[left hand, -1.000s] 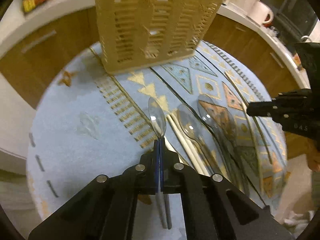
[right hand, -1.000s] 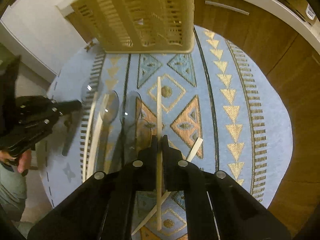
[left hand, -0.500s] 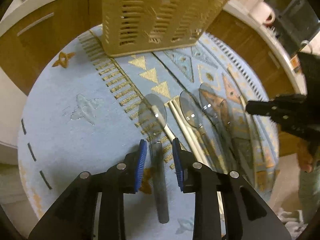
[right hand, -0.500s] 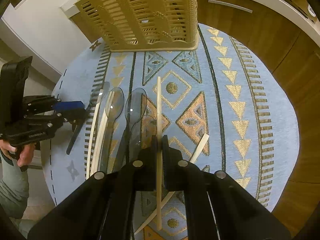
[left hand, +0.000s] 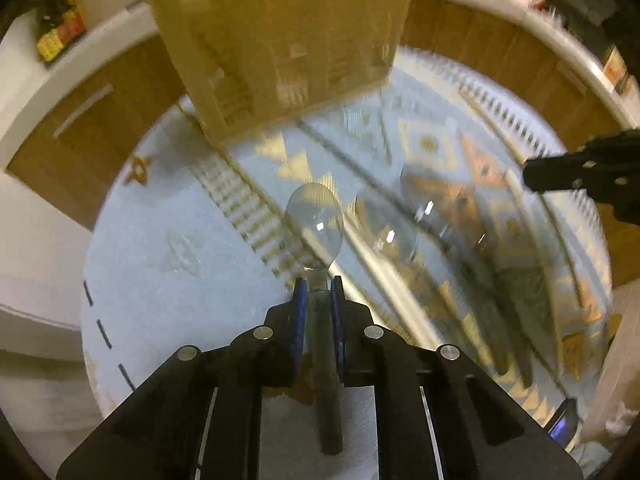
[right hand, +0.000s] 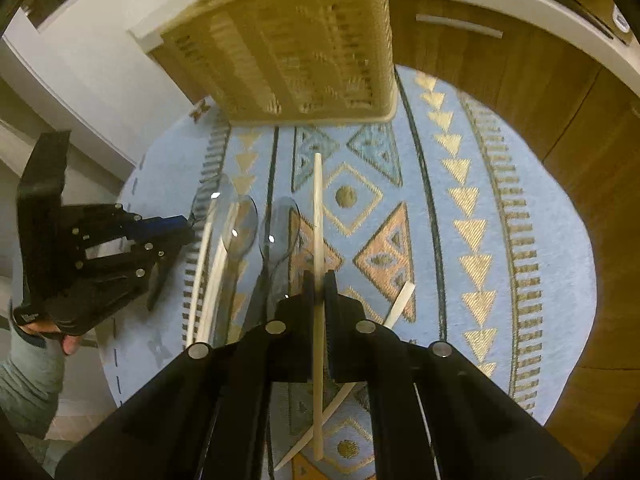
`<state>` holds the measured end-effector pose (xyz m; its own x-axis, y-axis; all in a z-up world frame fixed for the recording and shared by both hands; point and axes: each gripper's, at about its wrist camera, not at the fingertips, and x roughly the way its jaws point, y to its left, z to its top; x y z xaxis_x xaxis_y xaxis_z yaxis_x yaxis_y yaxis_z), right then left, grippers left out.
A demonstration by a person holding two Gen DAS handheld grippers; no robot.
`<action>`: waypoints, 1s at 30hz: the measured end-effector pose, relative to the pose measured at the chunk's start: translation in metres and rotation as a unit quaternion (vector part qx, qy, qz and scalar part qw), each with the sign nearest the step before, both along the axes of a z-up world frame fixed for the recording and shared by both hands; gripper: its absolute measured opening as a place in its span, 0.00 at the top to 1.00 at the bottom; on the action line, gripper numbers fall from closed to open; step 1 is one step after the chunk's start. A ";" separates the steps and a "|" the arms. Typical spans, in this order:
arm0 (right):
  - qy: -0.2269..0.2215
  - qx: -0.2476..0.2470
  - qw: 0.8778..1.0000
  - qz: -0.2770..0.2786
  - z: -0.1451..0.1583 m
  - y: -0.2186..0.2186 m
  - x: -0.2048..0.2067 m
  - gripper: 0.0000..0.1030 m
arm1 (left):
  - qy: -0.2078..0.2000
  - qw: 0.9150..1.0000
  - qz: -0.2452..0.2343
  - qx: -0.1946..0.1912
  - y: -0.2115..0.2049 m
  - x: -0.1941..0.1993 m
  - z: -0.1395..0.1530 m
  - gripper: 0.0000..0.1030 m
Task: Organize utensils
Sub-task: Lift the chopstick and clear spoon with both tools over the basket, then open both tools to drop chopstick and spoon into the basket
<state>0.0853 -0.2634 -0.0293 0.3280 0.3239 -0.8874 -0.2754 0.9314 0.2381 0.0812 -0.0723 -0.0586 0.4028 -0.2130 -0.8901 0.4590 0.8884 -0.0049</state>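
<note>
Since half a sec ago the left gripper (left hand: 319,288) has gone from jaws spread wide over the clear spoon (left hand: 316,224) to jaws closing round its neck, blue pads just either side of it; can't tell if they press yet. View is blurred vs. before. Right gripper (right hand: 319,280) hasn't shifted, same stick in it.

Landmark = the basket (right hand: 296,48), a tan slotted plastic one standing at the far edge of the round tabletop (right hand: 552,248), which has a pale blue cloth w/ gold and orange triangles and diamonds. Wooden cabinets w/ a white counter curve round behind the basket.

Right gripper: jaws closed on a pale wooden chopstick (right hand: 318,208), which runs straight toward the basket, tip short of its base, other end sticking back under the gripper. A second chopstick (right hand: 400,304) lies slanted on the cloth just to the right of the jaws, crossing under the held one.

Left of the held chopstick, in front of the basket: two more clear spoons (right hand: 244,226) side by side, bowls toward the basket, then a pair of chopsticks (right hand: 208,276) lying lengthwise next to them.

Clear spoon in the left jaws sits furthest left of the row, bowl pointing to the basket, dark grey handle running back under the gripper.

A person's hand (right hand: 66,340) in a grey sleeve holds the left gripper, seen in the right wrist view.
</note>
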 end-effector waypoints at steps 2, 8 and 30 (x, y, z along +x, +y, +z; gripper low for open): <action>-0.026 0.014 1.000 0.000 0.016 -0.003 -0.003 0.97 | -0.029 0.999 0.010 -0.045 0.009 -0.006 0.019 0.90; -0.146 0.063 0.987 -0.001 0.079 -0.004 -0.013 0.97 | -0.158 0.975 0.034 -0.153 0.028 -0.018 0.095 0.90; -0.444 0.064 0.883 -0.138 0.156 0.005 0.094 0.97 | -0.387 0.850 0.171 -0.312 0.048 0.068 0.147 0.90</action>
